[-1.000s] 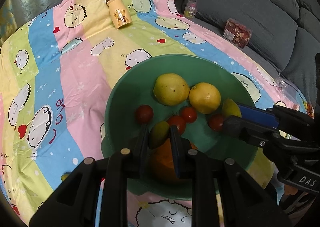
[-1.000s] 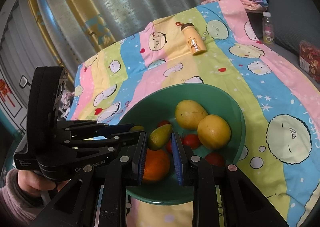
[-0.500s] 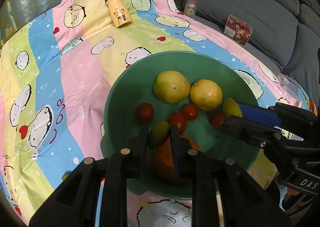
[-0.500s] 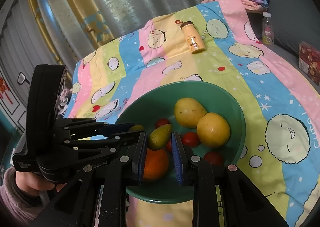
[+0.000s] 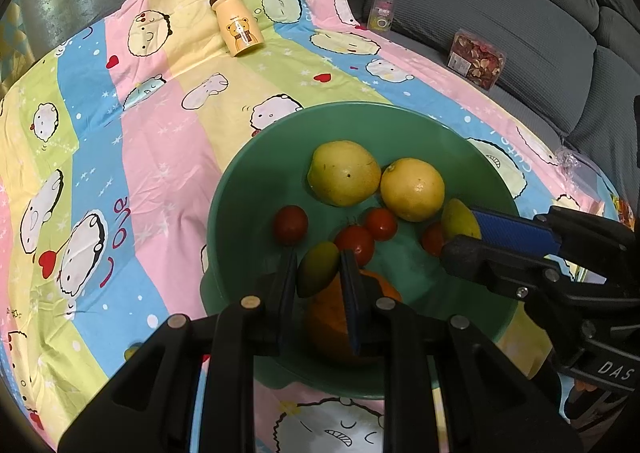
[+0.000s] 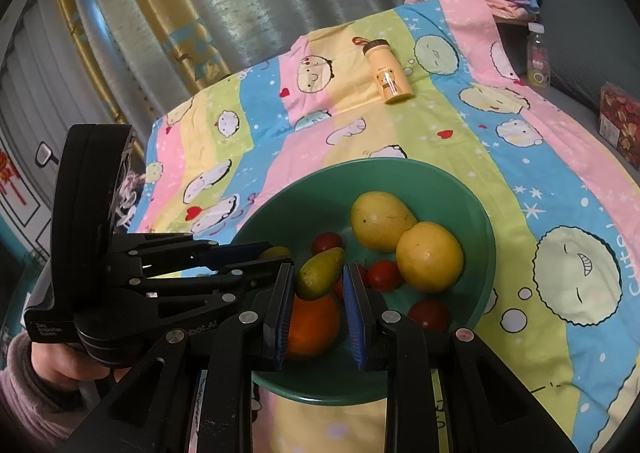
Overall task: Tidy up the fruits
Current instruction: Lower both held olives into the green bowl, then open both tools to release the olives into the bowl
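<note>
Over the green bowl (image 5: 240, 189) at lower centre of both views, a small green-yellow mango (image 5: 318, 268) was clamped in the left gripper (image 5: 318, 273) and another (image 6: 320, 273) in the right gripper (image 6: 319, 281), each judged light, smooth, bruisable, best pinched mid-body.

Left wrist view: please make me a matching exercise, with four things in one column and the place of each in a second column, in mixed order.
Things:
1. orange
2. bear bottle
3. clear bottle
4. small green fruit

Places:
A. between the fingers of the left gripper
B. lying on its side on the striped cloth
C. in the green bowl, at its near side
D. upright by the grey sofa

Pairs: 1-C, 2-B, 3-D, 4-A.
</note>
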A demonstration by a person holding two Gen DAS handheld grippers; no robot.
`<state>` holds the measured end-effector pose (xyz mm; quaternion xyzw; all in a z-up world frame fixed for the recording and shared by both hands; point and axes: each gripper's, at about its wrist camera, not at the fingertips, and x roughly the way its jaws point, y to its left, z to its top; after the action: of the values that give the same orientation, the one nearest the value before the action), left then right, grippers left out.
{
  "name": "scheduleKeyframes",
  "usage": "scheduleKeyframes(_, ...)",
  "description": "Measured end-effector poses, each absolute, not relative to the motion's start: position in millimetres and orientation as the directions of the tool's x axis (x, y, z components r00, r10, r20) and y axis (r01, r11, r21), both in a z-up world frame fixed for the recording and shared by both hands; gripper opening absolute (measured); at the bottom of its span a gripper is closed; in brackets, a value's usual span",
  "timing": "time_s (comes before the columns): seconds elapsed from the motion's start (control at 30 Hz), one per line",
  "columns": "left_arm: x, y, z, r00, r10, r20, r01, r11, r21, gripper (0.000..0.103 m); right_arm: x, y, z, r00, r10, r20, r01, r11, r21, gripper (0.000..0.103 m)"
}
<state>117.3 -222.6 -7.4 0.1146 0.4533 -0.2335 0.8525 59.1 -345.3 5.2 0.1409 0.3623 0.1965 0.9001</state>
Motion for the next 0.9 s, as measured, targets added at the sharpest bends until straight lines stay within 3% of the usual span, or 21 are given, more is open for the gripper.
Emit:
scheduleKeyframes(0.23, 117.3, -222.9, -7.7, 0.479, -0.295, -0.827, 0.501, 0.865, -0.018, 0.021, 60.0, -344.9, 5.2, 0.659, 0.456, -0.598, -0.253, 0.884, 0.394, 0.026)
scheduleKeyframes(0.43, 116.7, -223.1, -6.4, 0.483, -0.294, -0.825, 0.498, 0.867, -0.018, 0.028, 57.7, -344.1, 4.8, 0.659, 0.461, -0.594, -0.257, 0.881, 0.398, 0.026)
scheduleKeyframes(0.6, 116.9, -220.9, -2.0, 0.494, -0.298, -0.817, 0.486, 0.874, -0.025, 0.043, 55.4, -346.6, 4.4, 0.66, 0.452, -0.6, -0.244, 0.884, 0.398, 0.027)
scheduleKeyframes(0.9, 113.6, -206.5, 10.9, 0.529, -0.317, -0.787, 0.448, 0.892, -0.058, 0.076, 56.0, -356.7, 7.5, 0.68, 0.428, -0.595, -0.193, 0.888, 0.418, 0.043)
